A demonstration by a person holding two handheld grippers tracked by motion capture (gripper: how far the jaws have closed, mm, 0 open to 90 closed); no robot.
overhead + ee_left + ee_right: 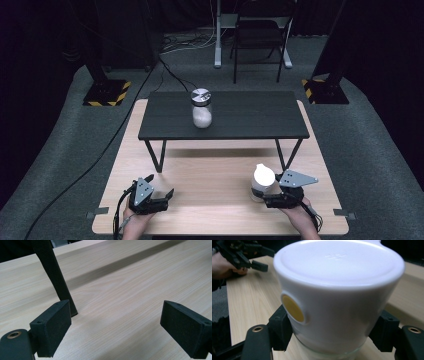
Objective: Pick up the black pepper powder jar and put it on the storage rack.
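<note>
Right gripper sat near the front right corner of the wooden table, jaws closed on the lower body of a white-lidded jar. In the right gripper view the jaws pressed either side of the jar just under its white cap, where the glass began; a yellow round spot marked the cap's side. The jar stood upright, base apparently on or just above the wood; I could not tell which.

Left gripper lay near the front left corner, jaws spread wide and empty. In the left gripper view only bare wood lay between them, with one leg of the black shelf just beyond the jaw at the left of that view.

A second jar, metal-lidded and holding something white, stood on the black shelf towards its rear edge, left of centre, well apart from both grippers.

Risks, as judged:
- The hold was low on smooth glass beneath a wide cap. The jar looked top-heavy and could tip or slide in the jaws if lifted fast.
- If the cap was loose, tilting might spill the contents.
- Raising the jar towards the shelf risked knocking the shelf's front edge.
- The left gripper, so close to the shelf leg, could nudge it and rock the second jar.
</note>
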